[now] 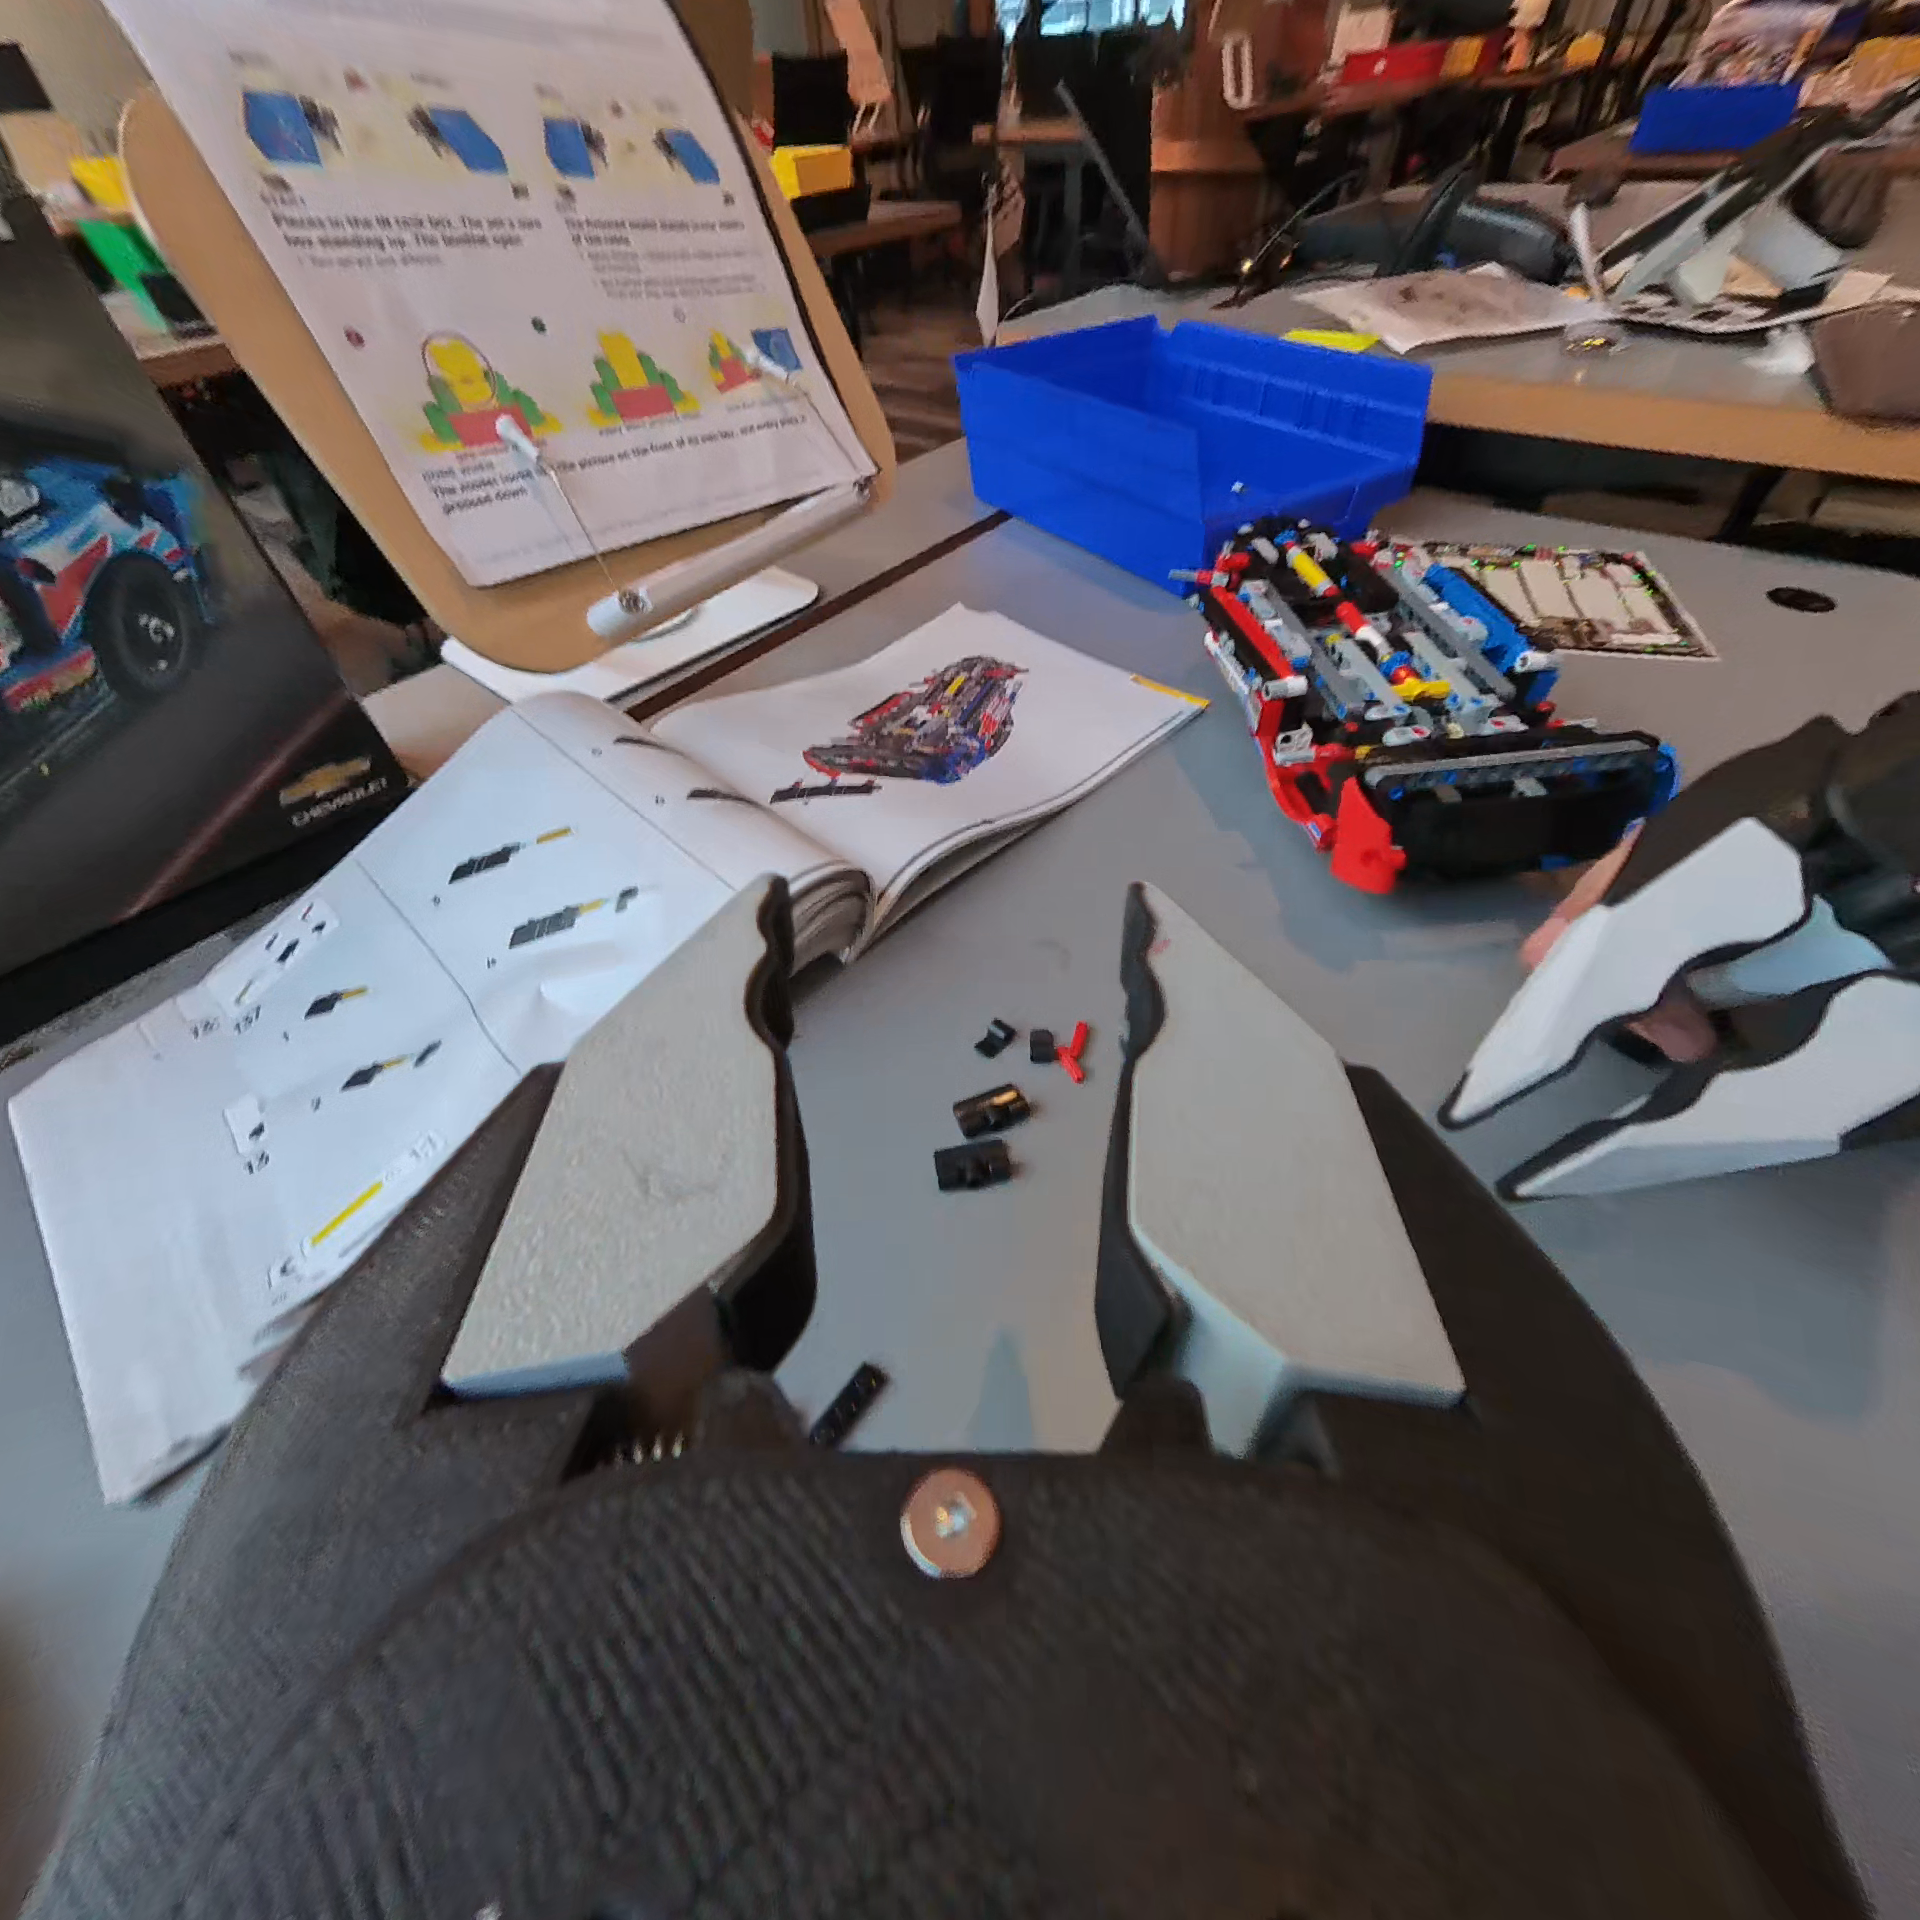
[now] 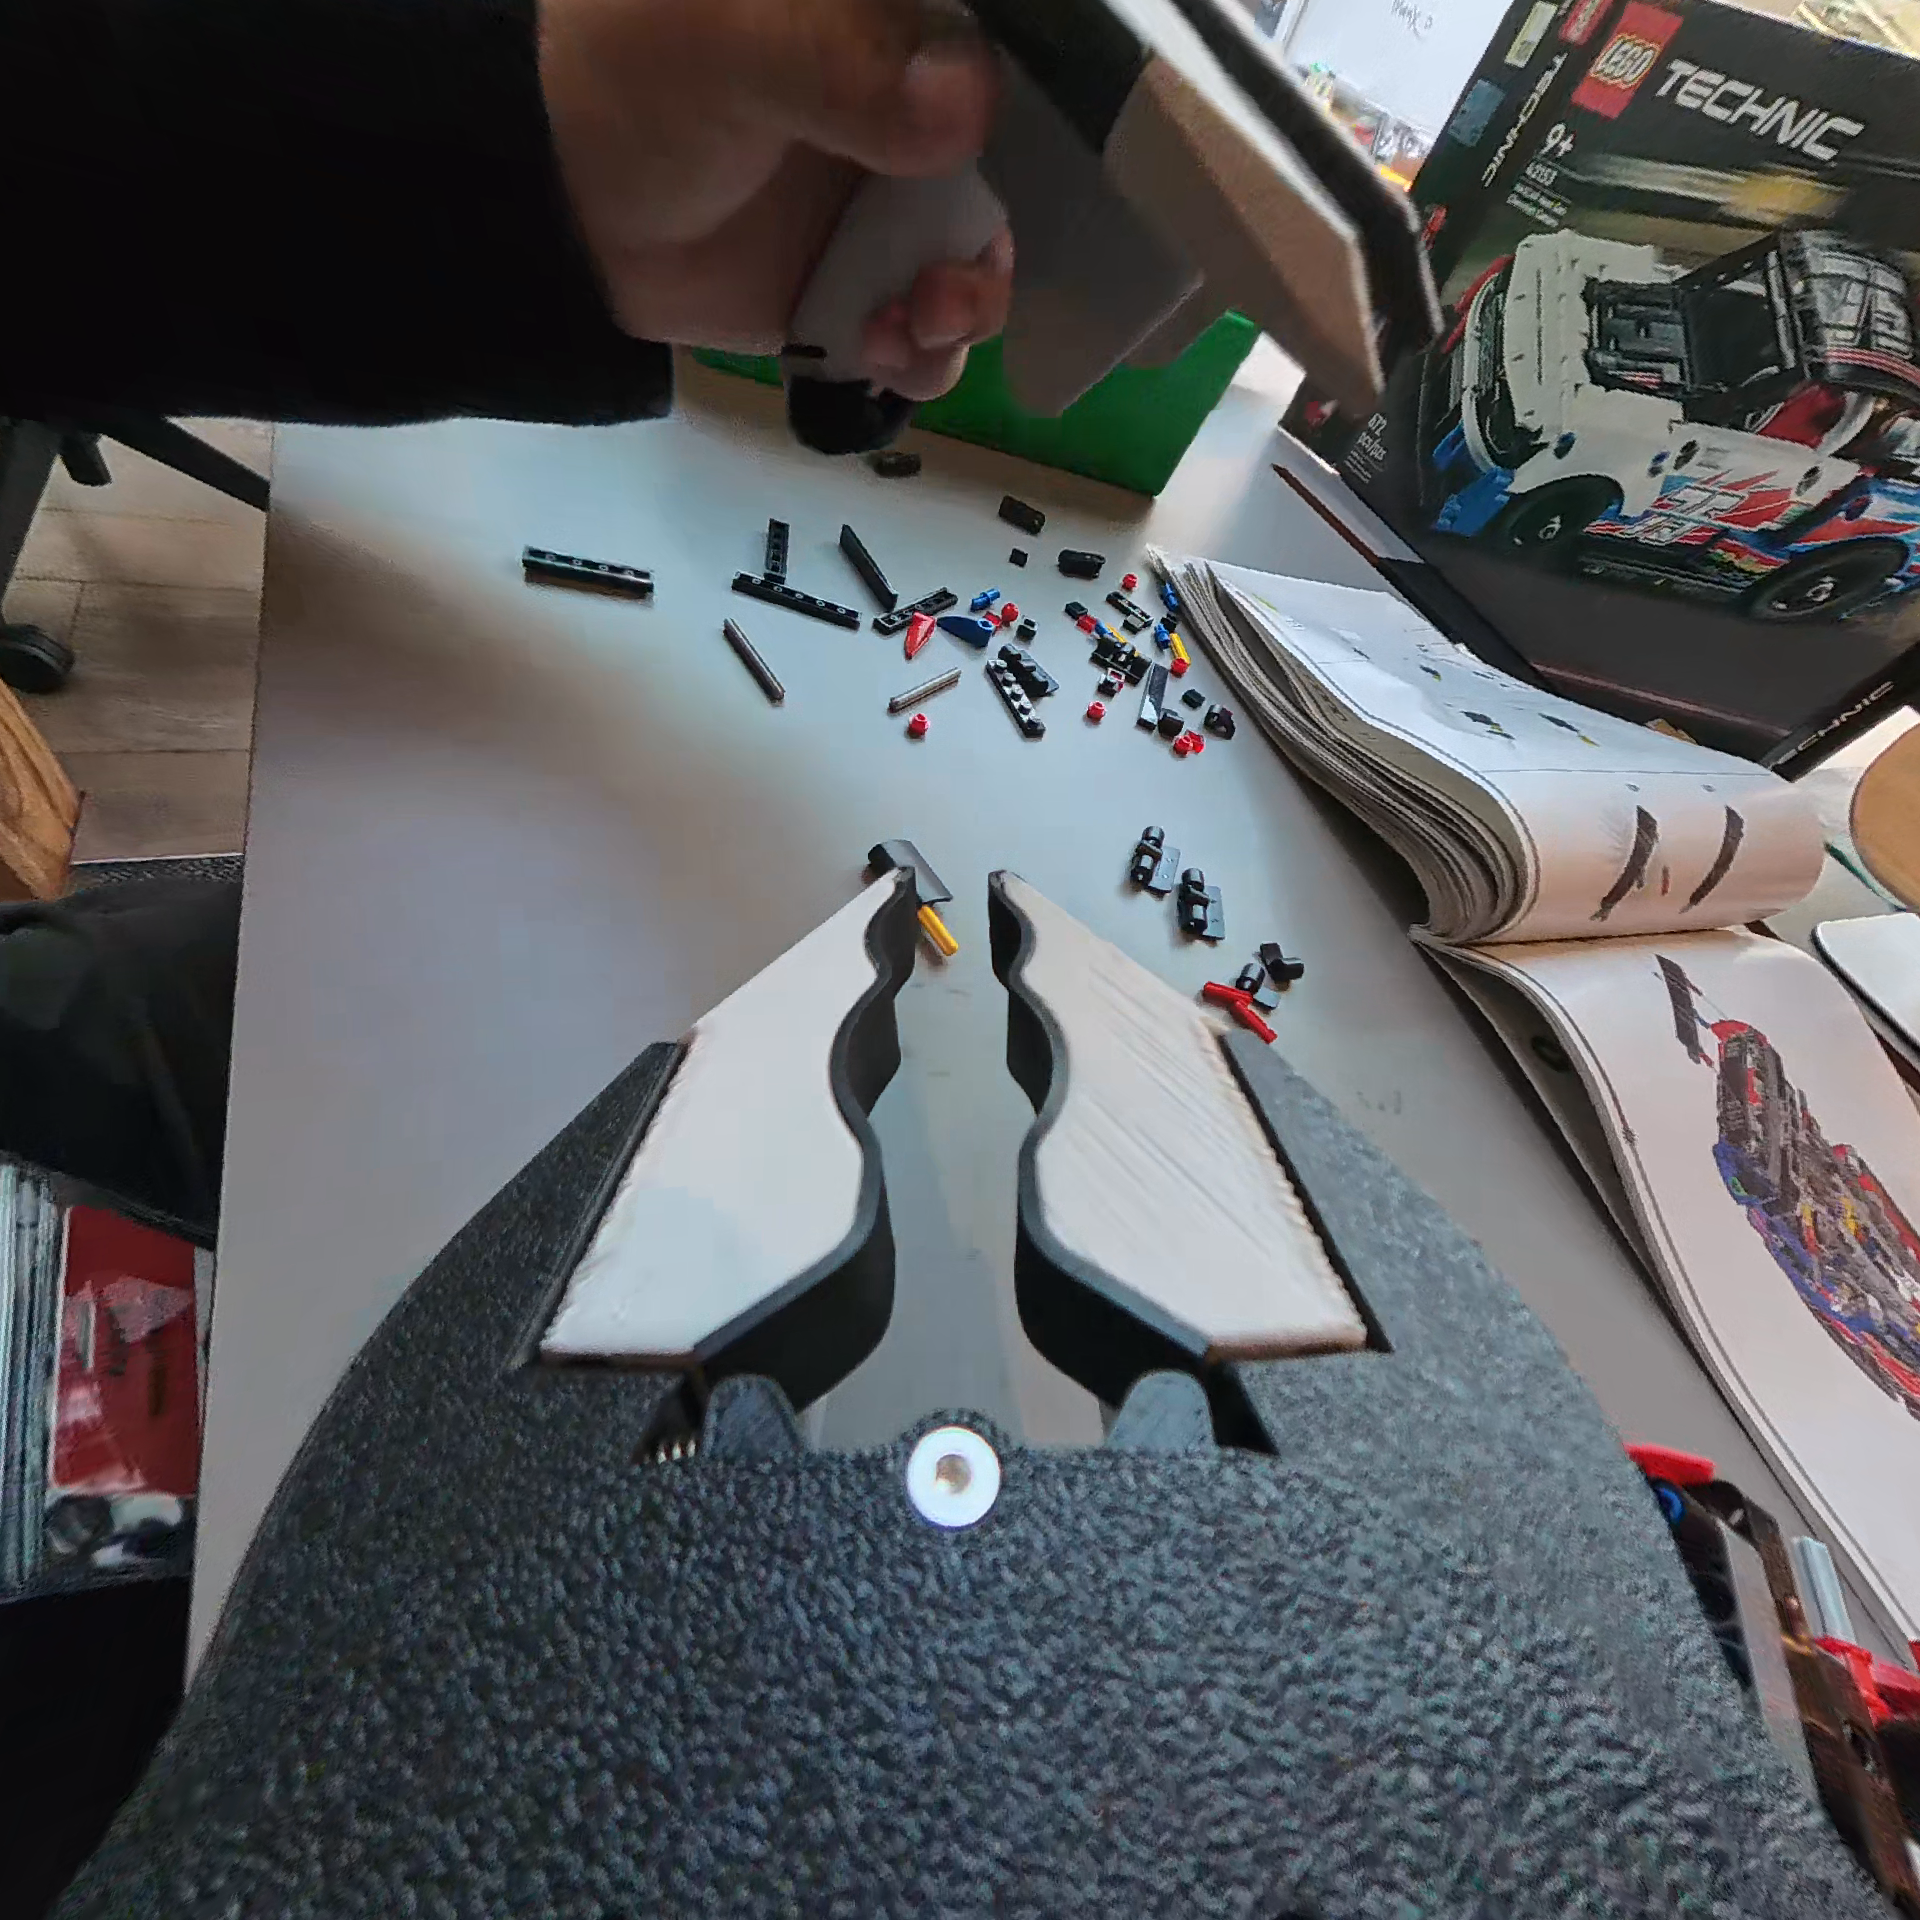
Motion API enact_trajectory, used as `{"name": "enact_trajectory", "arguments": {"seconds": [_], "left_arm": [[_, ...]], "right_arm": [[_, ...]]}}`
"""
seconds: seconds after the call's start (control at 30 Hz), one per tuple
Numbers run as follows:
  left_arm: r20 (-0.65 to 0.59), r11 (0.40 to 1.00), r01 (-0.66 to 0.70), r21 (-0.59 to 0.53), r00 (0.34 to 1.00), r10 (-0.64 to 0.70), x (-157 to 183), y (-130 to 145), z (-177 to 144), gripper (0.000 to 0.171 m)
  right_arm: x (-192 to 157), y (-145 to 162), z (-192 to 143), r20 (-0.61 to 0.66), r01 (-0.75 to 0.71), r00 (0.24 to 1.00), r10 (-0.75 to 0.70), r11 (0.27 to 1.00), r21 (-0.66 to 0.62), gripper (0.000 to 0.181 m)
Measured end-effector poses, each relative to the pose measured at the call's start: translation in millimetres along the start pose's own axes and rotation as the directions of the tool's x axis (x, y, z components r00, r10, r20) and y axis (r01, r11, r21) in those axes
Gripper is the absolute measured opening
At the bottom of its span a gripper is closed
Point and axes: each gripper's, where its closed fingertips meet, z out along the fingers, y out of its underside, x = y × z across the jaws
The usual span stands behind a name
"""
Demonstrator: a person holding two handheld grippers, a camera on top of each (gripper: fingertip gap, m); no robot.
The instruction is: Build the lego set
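Note:
My left gripper point(image 1: 951, 935) is open and empty, held above the grey table point(image 1: 1351, 1351). Between its fingers lie two black connector pieces point(image 1: 987, 1107), smaller black bits point(image 1: 995, 1036) and a red axle pin point(image 1: 1072, 1049). The partly built car chassis point(image 1: 1423, 707), red, blue and black, lies at the right. My right gripper point(image 2: 948, 883) is slightly open with nothing gripped. A black piece with a yellow pin point(image 2: 920, 888) lies on the table at its left fingertip. The right gripper also shows in the left wrist view point(image 1: 1486, 1148). Loose pieces point(image 2: 1039, 644) are scattered beyond.
An open instruction booklet point(image 1: 727, 831) lies to the left, also seen in the right wrist view point(image 2: 1507, 779). The set's box point(image 2: 1662, 364), a green bin point(image 2: 1091, 426), a blue bin point(image 1: 1184, 426) and a stand with a sheet point(image 1: 499, 291) ring the work area. A sticker sheet point(image 1: 1558, 597) lies behind the chassis.

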Motion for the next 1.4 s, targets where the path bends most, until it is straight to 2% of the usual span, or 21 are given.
{"name": "enact_trajectory", "arguments": {"seconds": [0.13, 0.3, 0.4, 0.5, 0.57, 0.63, 0.73, 0.8, 0.9, 1.07, 1.1, 1.17, 1.27, 1.4], "left_arm": [[-0.034, 0.996, -0.084, 0.000, 0.996, 0.084, -10.1, -5.1, 15.9, 0.067], [-0.135, 0.983, -0.178, -0.052, 0.976, 0.169, -15.3, 13.1, 33.0, 0.066], [-0.181, 0.979, -0.189, -0.073, 0.968, 0.173, -17.7, 22.0, 36.9, 0.066], [-0.207, 0.978, -0.204, -0.036, 0.959, 0.192, -16.3, 23.4, 33.4, 0.061], [-0.238, 0.976, -0.208, -0.067, 0.953, 0.187, -9.7, 26.3, 26.9, 0.062], [-0.220, 0.981, -0.196, -0.014, 0.957, 0.188, -7.9, 19.9, 23.2, 0.052], [-0.210, 0.982, -0.183, -0.041, 0.963, 0.170, -6.1, 21.5, 23.7, 0.059], [-0.203, 0.984, -0.173, -0.034, 0.966, 0.163, -3.4, 21.6, 25.1, 0.058], [-0.212, 0.985, -0.152, -0.085, 0.968, 0.131, 0.3, 31.8, 30.1, 0.058], [-0.206, 0.975, -0.178, -0.131, 0.967, 0.149, -0.1, 41.8, 32.5, 0.049], [-0.224, 0.973, -0.175, -0.148, 0.965, 0.139, 1.7, 45.1, 31.9, 0.044], [-0.307, 0.960, -0.195, -0.203, 0.943, 0.126, 11.0, 57.8, 27.7, 0.025], [-0.427, 0.900, -0.247, -0.360, 0.901, 0.076, 24.2, 89.4, 18.1, 0.026], [-0.475, 0.859, -0.309, -0.409, 0.876, 0.089, 34.9, 105.5, 14.3, 0.025]], "right_arm": [[-1.1, -6.3, 7.4, -0.002, 0.013, 1.000, -0.013, 1.000, 0.021, 0.013], [-0.7, -17.6, 24.0, 0.038, -0.030, 0.999, 0.028, 0.998, 0.060, 0.013], [3.0, -22.0, 33.5, 0.062, -0.070, 0.996, 0.066, 0.995, 0.072, 0.013], [7.8, -22.7, 38.3, 0.079, -0.108, 0.992, 0.102, 0.991, 0.074, 0.013], [11.6, -24.2, 38.3, 0.085, -0.134, 0.988, 0.126, 0.987, 0.086, 0.013], [14.8, -26.3, 37.3, 0.089, -0.156, 0.985, 0.147, 0.982, 0.106, 0.012], [16.7, -27.5, 38.5, 0.097, -0.172, 0.982, 0.161, 0.979, 0.113, 0.011], [16.1, -28.0, 40.1, 0.103, -0.171, 0.982, 0.160, 0.979, 0.112, 0.011], [15.4, -28.7, 41.3, 0.105, -0.167, 0.982, 0.155, 0.979, 0.114, 0.011], [19.2, -29.8, 37.2, 0.089, -0.186, 0.980, 0.175, 0.974, 0.132, 0.011], [20.3, -29.0, 35.9, 0.084, -0.194, 0.979, 0.184, 0.973, 0.129, 0.011], [20.8, -25.2, 32.6, 0.074, -0.200, 0.978, 0.193, 0.974, 0.109, 0.011], [15.5, -14.2, 28.4, 0.068, -0.197, 0.979, 0.194, 0.980, 0.039, 0.012], [12.5, 1.5, 22.7, 0.009, -0.182, 0.983, 0.183, 0.982, -0.055, 0.014]]}}
